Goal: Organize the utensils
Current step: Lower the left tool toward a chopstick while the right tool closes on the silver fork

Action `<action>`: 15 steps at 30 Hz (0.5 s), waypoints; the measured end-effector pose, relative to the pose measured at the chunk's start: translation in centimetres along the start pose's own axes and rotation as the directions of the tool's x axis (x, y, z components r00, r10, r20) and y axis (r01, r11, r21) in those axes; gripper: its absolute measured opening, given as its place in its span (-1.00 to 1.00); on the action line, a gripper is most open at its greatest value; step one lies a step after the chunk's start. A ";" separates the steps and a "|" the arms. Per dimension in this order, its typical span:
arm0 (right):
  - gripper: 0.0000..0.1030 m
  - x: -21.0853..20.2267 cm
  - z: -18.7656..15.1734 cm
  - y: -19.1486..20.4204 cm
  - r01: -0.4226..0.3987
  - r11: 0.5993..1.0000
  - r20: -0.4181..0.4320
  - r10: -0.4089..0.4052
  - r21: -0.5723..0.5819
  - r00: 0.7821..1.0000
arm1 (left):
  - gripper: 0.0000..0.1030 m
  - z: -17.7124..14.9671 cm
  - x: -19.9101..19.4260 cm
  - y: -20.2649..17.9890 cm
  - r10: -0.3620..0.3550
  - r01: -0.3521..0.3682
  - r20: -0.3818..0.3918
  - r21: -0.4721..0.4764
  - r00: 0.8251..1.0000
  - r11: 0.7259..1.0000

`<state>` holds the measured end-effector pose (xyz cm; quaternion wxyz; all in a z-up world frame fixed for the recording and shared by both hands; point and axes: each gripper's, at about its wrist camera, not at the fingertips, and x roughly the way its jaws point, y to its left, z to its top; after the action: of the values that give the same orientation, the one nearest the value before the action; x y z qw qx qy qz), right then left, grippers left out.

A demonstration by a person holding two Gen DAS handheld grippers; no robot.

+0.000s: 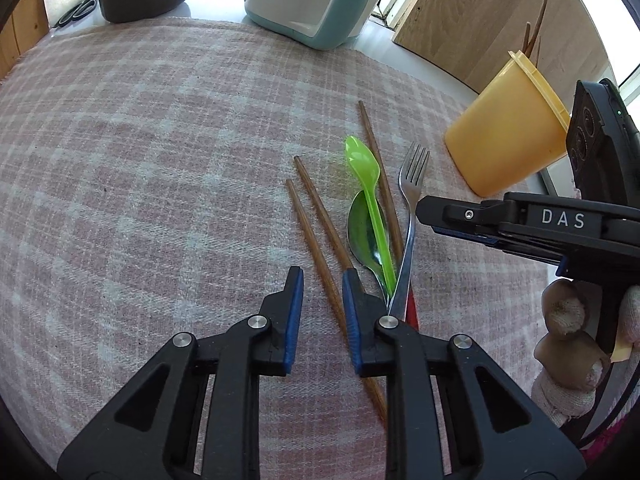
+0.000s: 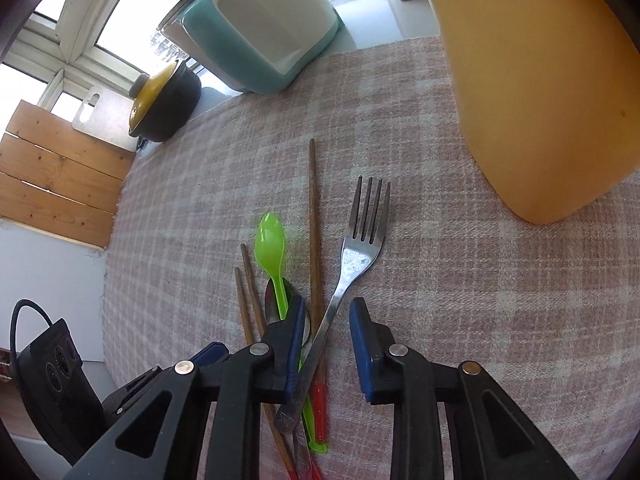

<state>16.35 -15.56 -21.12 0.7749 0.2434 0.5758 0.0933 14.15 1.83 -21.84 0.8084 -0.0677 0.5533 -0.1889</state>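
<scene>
Both grippers are held low over the checked cloth (image 1: 140, 152): left gripper (image 1: 322, 292) narrowed astride a chopstick (image 1: 320, 216), unpressed; right gripper (image 2: 326, 322) narrowed, the fork (image 2: 352, 264) handle beside its left pad. Yellow cup (image 1: 508, 136) is seen nearby.

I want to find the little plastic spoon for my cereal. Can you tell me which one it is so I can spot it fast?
Look at the pink checked cloth, next to the tall yellow cup. In the pile of utensils there, the plastic spoon lies across a metal spoon, between brown chopsticks and a steel fork. It is the only bright green thing.
</scene>
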 end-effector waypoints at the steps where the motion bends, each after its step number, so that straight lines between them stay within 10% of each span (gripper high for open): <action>1: -0.54 0.2 0.0 0.2 0.008 1.000 0.002 -0.008 -0.002 1.000 | -0.63 0.0 0.1 0.0 -0.001 0.001 -0.002 0.002 1.000 1.000; 15: -0.68 1.8 0.4 1.3 0.130 0.989 0.014 -0.129 -0.069 0.992 | -0.63 0.7 1.8 -0.2 0.006 -0.005 -0.027 0.022 1.000 1.000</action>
<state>17.47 -13.79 -21.94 0.7902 0.1790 0.5829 0.0617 15.33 0.89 -23.10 0.8021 -0.0546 0.5623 -0.1937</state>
